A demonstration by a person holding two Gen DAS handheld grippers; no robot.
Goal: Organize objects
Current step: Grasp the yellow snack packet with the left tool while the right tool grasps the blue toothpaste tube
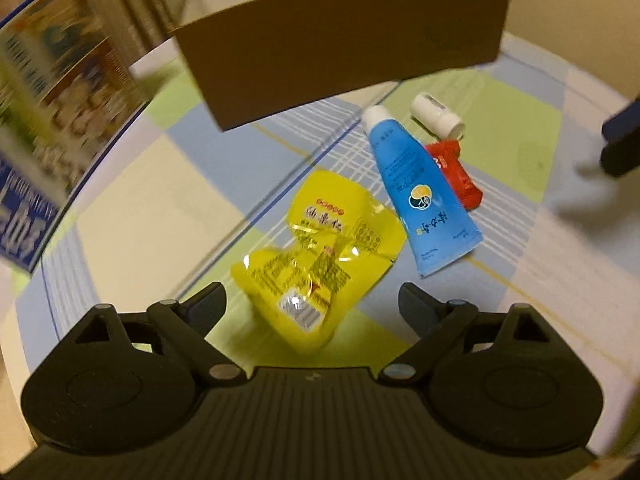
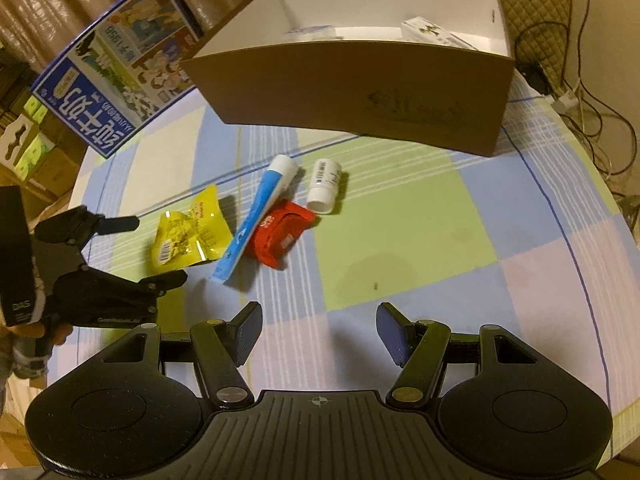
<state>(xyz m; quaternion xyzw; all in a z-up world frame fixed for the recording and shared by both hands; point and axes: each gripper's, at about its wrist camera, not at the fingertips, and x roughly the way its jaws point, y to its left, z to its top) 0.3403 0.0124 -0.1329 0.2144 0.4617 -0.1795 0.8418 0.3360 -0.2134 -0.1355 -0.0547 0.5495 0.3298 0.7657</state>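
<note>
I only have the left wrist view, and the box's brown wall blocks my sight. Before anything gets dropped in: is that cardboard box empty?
Observer: No. The cardboard box is open on top, and a white packet with green print lies inside, near its right wall.
Operator: And the right gripper? I only see a dark blur at my right edge.
Observer: The right gripper is over the checked tablecloth, on the near side of the loose items. Its fingers are wide open with nothing between them.
</note>
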